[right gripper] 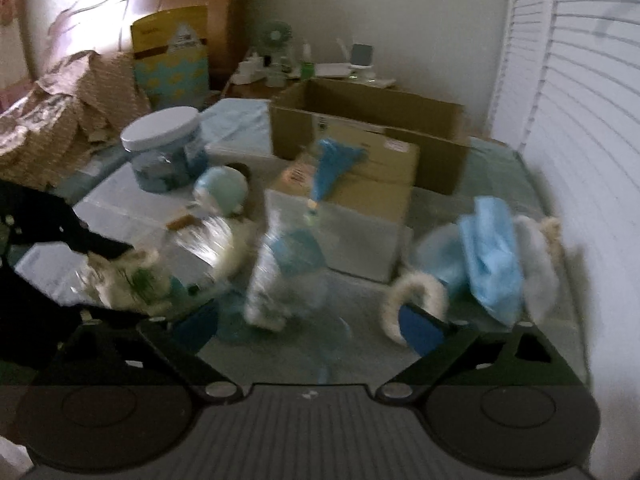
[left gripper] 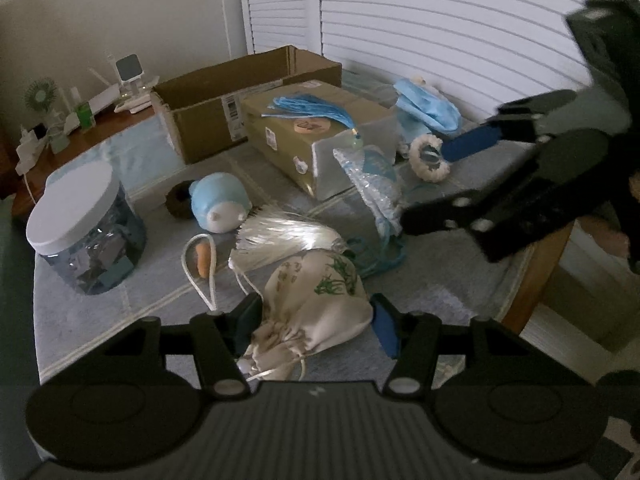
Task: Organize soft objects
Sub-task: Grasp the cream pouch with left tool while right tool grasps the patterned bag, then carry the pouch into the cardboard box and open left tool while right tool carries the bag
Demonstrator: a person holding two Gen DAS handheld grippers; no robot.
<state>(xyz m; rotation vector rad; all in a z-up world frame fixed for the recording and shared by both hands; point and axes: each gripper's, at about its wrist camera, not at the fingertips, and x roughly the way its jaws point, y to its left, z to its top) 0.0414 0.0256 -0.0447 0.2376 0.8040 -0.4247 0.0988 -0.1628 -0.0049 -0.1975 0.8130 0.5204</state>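
Note:
My left gripper [left gripper: 314, 320] is open, its blue pads on either side of a cream drawstring pouch [left gripper: 316, 308] with green print that lies on the grey mat. A silvery tassel [left gripper: 288, 236] lies just beyond it. My right gripper [right gripper: 308, 328] is open and empty; it shows in the left wrist view [left gripper: 436, 184] hovering at the right, one blue pad [left gripper: 472, 146] near a white fluffy ring [left gripper: 428, 158]. The ring [right gripper: 416, 300] sits just ahead of the right fingers, beside blue cloth [right gripper: 490, 248]. A pale blue plush [left gripper: 220, 204] lies mid-table. The right wrist view is blurred.
An open cardboard box [left gripper: 248, 96] stands at the back, a closed box [left gripper: 316, 140] with a blue tassel [left gripper: 316, 106] in front of it. A clear jar with a white lid [left gripper: 84, 224] stands left. A crinkly plastic bag [left gripper: 372, 184] lies centre. The table's edge [left gripper: 536, 276] is right.

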